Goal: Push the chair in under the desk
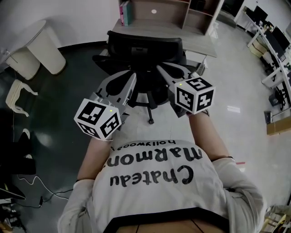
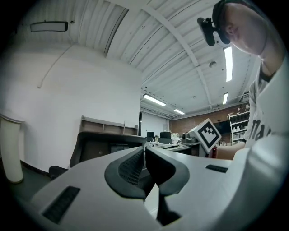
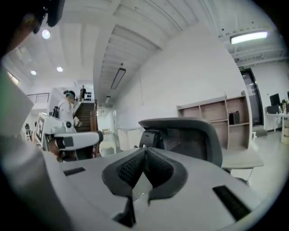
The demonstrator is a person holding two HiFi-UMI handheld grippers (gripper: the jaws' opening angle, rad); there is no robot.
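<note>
Black mesh-backed chair (image 1: 144, 49): stands on its wheeled base on the floor directly in front of the tabletop (image 1: 205, 44), backrest turned to the person, its top edge close to the tabletop's front edge; how far the seat reaches underneath cannot be told. Left tongs (image 1: 132, 76): closed, pads together, nothing between them, tips pointed at the left side of the backrest. Right tongs (image 1: 160, 68): closed likewise and empty, tips at the right side of the backrest; contact with the chair cannot be confirmed from either side. Tabletop: pale grey, carrying a brown open shelf unit (image 1: 157, 10) with a few books (image 1: 126, 12) standing at its left end. Left of the chair: dark floor (image 1: 68, 91), a white rounded pedestal piece (image 1: 45, 48) by the wall, a white curved frame (image 1: 16, 96) lying nearer, loose cables (image 1: 38, 185) in the near corner. Right of the chair: light floor, a row of desks with monitors (image 1: 273, 43) well apart, a cardboard box (image 1: 278, 125) near the edge. Person (image 1: 159, 182): white printed T-shirt, both arms extended towards the chair.
</note>
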